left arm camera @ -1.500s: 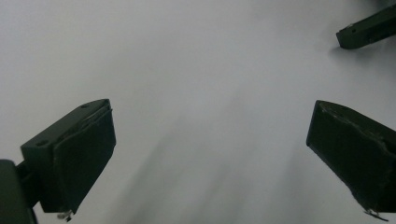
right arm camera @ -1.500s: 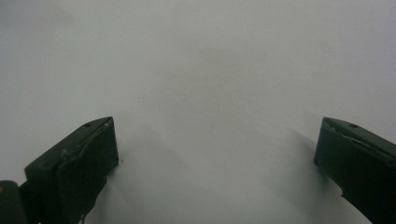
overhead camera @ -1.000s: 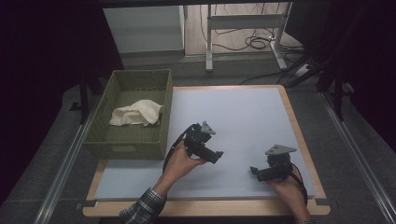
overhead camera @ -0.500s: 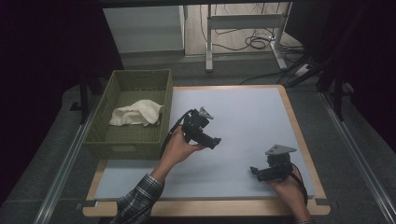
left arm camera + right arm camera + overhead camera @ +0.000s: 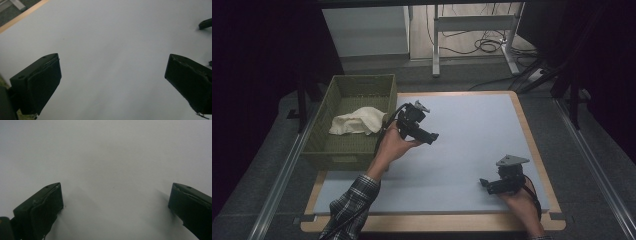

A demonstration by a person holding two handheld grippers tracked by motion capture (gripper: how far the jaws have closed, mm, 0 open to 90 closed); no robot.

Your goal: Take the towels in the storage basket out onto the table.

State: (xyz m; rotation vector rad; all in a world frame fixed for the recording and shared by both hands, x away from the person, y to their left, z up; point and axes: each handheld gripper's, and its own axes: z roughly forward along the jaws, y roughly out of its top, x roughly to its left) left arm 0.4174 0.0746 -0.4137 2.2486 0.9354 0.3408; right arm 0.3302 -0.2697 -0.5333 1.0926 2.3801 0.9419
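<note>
Cloth crumpled in green basket | left gripper fingers wide | right gripper fingers wide, over mat

Cream cloth in green basket

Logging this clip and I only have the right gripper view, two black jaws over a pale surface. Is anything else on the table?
Observer: Yes, a green basket sits at the table's left edge.
Operator: Anything in it?
Observer: A white cloth lies inside it.
Operator: And the other gripper?
Observer: The left gripper is held beside the basket, jaws wide apart and empty in its own view; the right gripper is open too.
</note>
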